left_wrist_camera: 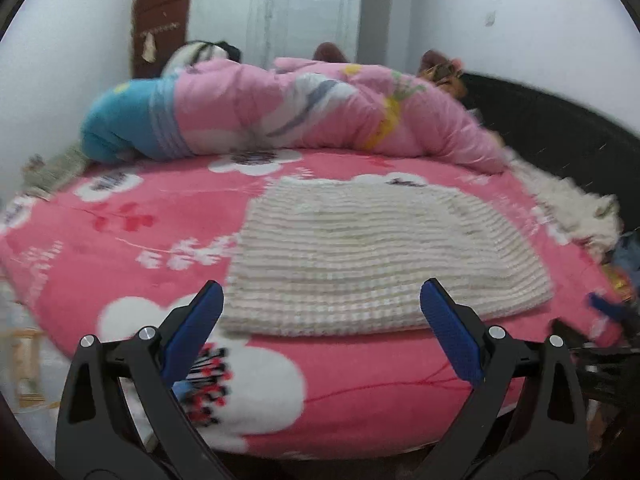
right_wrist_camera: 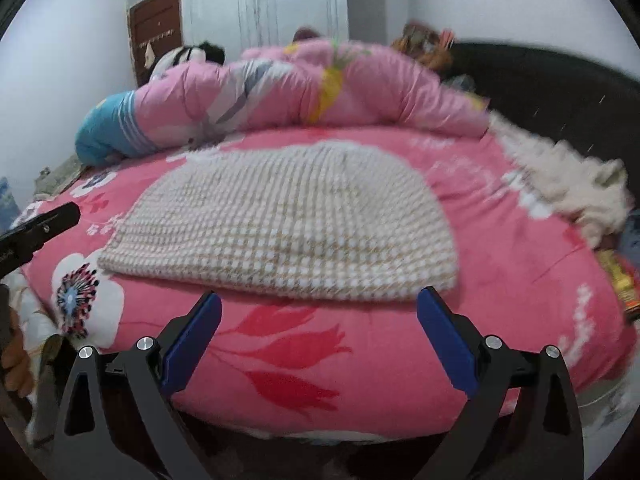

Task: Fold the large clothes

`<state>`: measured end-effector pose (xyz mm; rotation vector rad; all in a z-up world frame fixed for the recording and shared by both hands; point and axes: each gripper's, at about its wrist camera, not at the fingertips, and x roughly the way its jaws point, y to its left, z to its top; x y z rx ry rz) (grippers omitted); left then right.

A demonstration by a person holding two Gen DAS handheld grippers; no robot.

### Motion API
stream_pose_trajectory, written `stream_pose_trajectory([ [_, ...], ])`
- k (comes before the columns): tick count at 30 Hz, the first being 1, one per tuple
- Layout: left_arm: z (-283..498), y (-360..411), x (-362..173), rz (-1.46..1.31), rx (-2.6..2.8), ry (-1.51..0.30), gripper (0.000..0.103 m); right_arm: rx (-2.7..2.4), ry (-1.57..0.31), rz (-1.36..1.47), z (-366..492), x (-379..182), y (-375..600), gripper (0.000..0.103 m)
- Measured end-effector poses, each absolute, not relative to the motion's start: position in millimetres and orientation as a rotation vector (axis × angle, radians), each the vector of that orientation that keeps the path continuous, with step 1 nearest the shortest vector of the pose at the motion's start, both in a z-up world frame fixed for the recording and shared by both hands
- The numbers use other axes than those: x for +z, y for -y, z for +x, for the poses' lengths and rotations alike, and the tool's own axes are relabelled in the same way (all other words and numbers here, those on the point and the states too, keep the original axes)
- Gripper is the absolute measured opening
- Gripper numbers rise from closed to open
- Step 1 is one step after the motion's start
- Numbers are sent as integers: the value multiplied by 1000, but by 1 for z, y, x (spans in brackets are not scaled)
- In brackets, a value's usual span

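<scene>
Already we have the knitted garment [right_wrist_camera: 280, 220] lying as a compact folded slab on the bed [right_wrist_camera: 500, 280], near its front edge. Our left gripper [left_wrist_camera: 320, 312] and right gripper [right_wrist_camera: 318, 316] both hang released and empty; blur hides whether another fold remains.

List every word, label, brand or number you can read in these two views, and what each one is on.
None can be read.
Small white marks on the left gripper, at the right wrist view's left edge: too small and blurred.
Yellow packaging at the bed's right edge: print blurred.
Brown door: hanging decoration, no legible text.
</scene>
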<state>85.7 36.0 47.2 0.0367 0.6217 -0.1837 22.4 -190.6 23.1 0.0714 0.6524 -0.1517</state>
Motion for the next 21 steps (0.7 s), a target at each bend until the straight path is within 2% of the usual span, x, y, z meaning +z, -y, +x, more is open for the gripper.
stream_pose_trajectory([
  [8, 60, -34, 68, 14, -77, -562, 96, -189, -583, 50, -5, 40, 183, 96],
  [14, 51, -20, 68, 111, -92, -550, 96, -191, -547, 56, -10, 48, 182, 96],
  [21, 53, -3, 52, 99, -175, -630, 96, -189, -561, 66, -8, 44, 179, 96],
])
